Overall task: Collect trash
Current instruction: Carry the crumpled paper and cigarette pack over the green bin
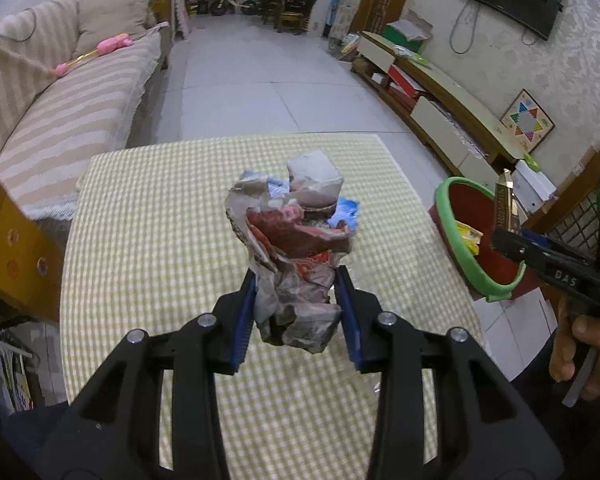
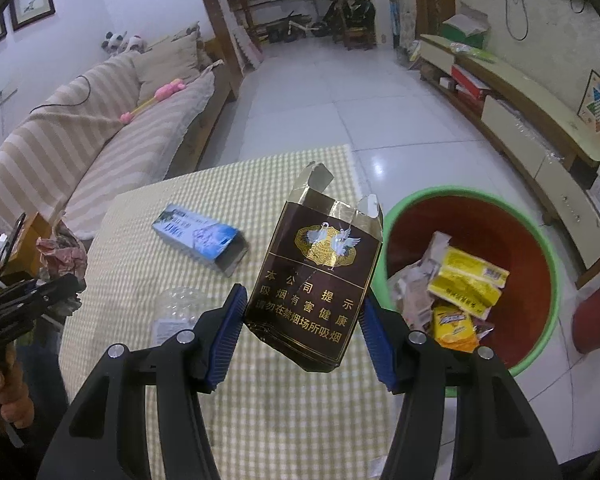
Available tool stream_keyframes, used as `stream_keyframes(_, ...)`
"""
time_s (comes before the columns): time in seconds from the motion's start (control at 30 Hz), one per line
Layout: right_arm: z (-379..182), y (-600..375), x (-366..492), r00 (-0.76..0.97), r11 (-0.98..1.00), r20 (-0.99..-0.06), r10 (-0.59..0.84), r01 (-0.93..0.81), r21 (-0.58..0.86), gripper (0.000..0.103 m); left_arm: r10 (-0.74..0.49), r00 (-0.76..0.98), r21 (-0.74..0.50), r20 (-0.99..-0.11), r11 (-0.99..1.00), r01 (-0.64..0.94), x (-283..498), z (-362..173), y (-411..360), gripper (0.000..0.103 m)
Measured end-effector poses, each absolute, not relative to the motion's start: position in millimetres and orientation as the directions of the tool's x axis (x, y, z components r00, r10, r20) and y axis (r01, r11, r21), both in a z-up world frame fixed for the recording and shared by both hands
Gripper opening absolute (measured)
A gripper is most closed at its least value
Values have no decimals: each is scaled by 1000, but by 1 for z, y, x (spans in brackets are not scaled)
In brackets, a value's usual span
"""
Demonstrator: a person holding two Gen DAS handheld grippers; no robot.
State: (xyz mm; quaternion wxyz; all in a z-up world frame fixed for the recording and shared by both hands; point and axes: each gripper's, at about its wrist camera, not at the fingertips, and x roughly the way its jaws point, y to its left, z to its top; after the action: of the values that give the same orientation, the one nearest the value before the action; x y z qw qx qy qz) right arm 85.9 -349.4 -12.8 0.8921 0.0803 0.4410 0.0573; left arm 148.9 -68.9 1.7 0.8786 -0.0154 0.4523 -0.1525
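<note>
The left gripper (image 1: 296, 304) clamps a crumpled wrapper (image 1: 296, 240) above the table's (image 1: 148, 208) middle. A blue box (image 2: 200, 236) lies mid-table. The right gripper (image 2: 302, 320) pinches a brown cigarette pack (image 2: 316, 280) over the right edge, beside the trash bin (image 2: 540, 248).

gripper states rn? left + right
Left gripper: shut on the crumpled wrapper, held above the table.
Right gripper: shut on the dark cigarette pack, beside the trash bin.
</note>
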Motion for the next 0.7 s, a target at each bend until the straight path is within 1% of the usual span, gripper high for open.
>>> stream_keyframes(0.27,-6,-382,87,620,983,-775,124,30,181,55,-356,521,-182,-776,917,355,166,16,-121,37)
stream_keyframes(0.7,-4,-450,87,627,979,-778,20,144,141,55,-466,452,-215,-760,838,502,183,24,-207,37)
